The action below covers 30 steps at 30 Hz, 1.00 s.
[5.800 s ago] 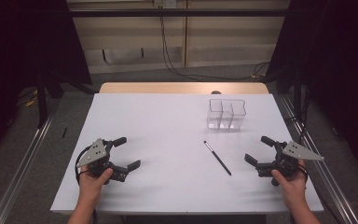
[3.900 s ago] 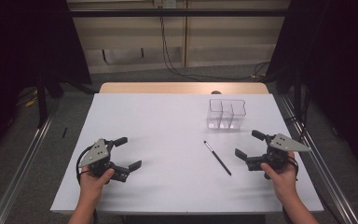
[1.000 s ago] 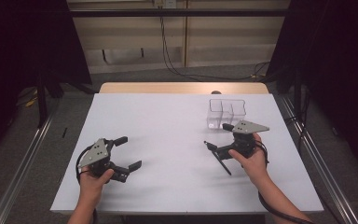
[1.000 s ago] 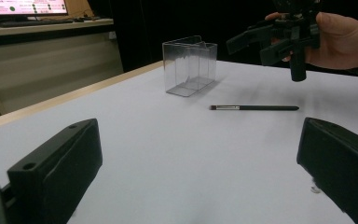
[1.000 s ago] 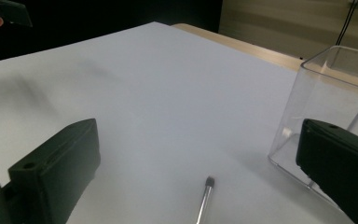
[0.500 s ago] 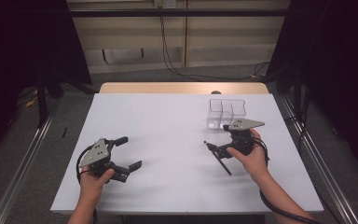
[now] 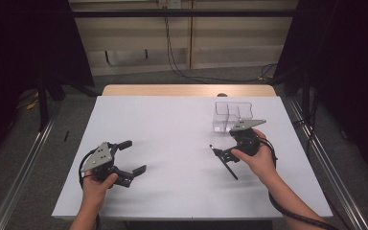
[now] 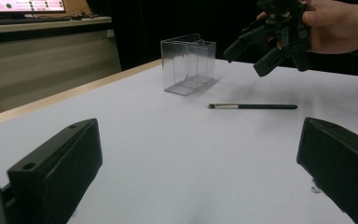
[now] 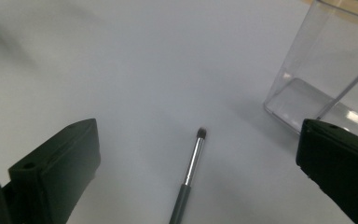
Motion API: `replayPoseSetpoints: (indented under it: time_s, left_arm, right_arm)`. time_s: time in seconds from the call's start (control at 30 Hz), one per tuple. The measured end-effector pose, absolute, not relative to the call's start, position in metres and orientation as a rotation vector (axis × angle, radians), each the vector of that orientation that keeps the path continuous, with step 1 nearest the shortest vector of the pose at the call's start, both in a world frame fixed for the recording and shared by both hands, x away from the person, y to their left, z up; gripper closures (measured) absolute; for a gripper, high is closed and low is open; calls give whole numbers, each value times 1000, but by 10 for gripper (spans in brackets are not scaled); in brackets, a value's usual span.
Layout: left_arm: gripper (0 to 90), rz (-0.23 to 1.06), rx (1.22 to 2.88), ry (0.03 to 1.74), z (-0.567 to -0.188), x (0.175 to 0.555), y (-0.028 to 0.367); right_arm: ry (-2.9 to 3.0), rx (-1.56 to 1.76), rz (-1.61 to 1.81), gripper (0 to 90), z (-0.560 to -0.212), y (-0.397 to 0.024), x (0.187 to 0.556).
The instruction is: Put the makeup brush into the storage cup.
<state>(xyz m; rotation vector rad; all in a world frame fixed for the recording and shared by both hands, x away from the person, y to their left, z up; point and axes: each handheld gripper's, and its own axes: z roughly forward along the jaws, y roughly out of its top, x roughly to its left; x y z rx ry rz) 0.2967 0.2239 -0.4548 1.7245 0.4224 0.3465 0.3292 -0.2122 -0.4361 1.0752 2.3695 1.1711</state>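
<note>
While brush [image 9: 190,179] lies, box [image 9: 328,74] neighbours.

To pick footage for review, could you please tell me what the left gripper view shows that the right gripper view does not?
Left gripper view: the makeup brush's full length, with the right tongs hovering open above it in a hand, and a monitor. Right gripper view: the brush's silver ferrule close up. Both: the brush, the clear compartment box, the white table.

A lab: white-covered bench [image 7: 172,120] between metal rails [image 7: 19,177], black curtains [image 7: 24,43], loose cables [image 7: 172,52] (wall beyond the jaws).
</note>
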Motion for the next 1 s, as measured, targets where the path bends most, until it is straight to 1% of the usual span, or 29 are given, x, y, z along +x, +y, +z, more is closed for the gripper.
replayPoseSetpoints:
  time_s: [1.0]
  left_arm:
    - [0, 346, 1724, 425, -455, 297, 224]
  right_arm:
    - [2650, 1122, 773, 0, -435, -201, 340]
